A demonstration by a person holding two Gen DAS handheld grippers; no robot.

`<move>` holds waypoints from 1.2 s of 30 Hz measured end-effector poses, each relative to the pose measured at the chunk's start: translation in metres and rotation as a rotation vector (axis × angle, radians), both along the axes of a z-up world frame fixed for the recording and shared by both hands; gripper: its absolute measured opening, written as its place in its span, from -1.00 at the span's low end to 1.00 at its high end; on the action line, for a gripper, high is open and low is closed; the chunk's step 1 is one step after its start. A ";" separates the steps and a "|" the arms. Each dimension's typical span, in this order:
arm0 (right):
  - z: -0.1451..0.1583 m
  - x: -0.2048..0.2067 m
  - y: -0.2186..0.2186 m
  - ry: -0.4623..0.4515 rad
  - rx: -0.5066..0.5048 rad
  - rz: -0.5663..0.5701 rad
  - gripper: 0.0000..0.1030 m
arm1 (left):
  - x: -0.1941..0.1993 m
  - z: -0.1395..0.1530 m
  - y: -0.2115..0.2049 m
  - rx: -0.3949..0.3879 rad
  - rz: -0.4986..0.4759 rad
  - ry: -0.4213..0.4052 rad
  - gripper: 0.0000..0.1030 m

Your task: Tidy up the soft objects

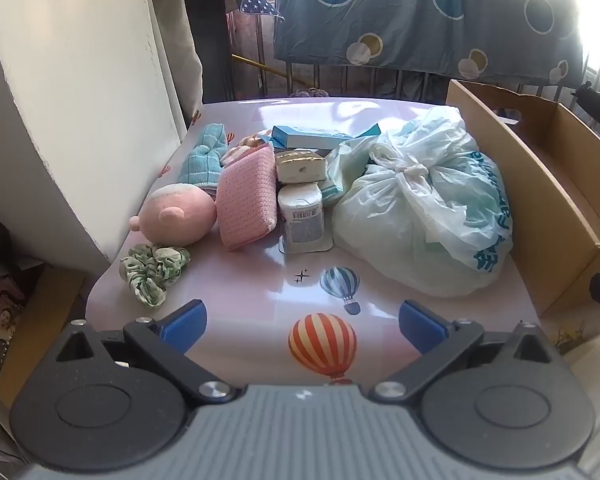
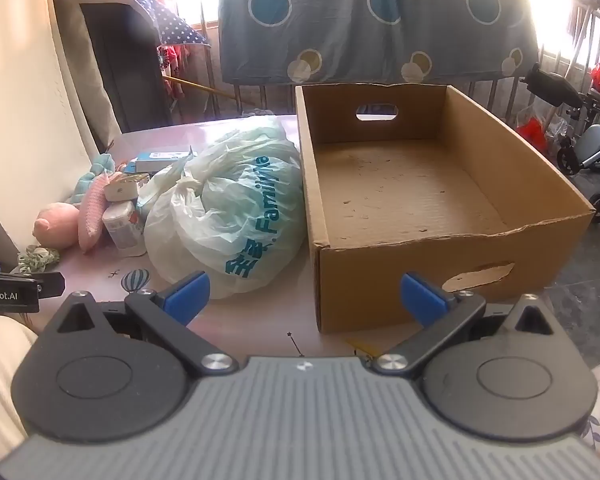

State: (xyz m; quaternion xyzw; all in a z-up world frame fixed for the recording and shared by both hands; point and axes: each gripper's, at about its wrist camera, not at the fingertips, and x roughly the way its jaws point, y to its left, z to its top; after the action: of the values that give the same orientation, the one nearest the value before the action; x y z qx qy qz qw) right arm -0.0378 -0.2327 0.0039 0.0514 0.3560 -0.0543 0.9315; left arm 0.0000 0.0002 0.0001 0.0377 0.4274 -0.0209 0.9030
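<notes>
Both tools, left (image 1: 303, 322) and right (image 2: 304, 294), gape empty; grabbing the slippery bag (image 2: 228, 208) could topple the bottle (image 1: 301, 218) beside it.

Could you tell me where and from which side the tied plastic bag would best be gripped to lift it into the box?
Probably at the knot on top of the plastic bag, coming down from above. The film bunches there into a narrow neck, while the bulging body looks too wide and slippery. The right gripper, open, is nearer the bag and the cardboard box.
</notes>
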 end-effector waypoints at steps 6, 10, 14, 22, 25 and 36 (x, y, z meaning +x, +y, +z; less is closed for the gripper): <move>0.002 0.002 0.002 -0.005 -0.002 0.000 0.98 | 0.000 0.000 -0.002 0.004 -0.001 0.000 0.99; 0.004 0.005 0.009 0.004 -0.005 0.003 0.98 | 0.000 0.000 0.000 -0.006 -0.001 0.001 0.99; 0.002 0.005 0.008 0.009 -0.006 0.003 0.98 | 0.000 0.000 0.000 -0.006 0.000 0.003 0.99; -0.002 0.012 0.010 0.019 -0.013 0.004 0.98 | 0.002 -0.004 -0.001 -0.004 0.004 -0.001 0.99; -0.003 0.013 0.010 0.022 -0.011 0.004 0.98 | 0.001 -0.003 -0.001 -0.001 0.005 -0.002 0.99; -0.005 0.019 0.012 0.039 -0.025 -0.012 0.98 | 0.001 0.003 0.002 -0.011 0.002 -0.004 0.99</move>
State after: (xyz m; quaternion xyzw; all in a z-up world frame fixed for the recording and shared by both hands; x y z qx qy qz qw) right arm -0.0193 -0.2211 -0.0014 0.0408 0.3730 -0.0654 0.9246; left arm 0.0007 0.0017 0.0030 0.0323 0.4257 -0.0225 0.9040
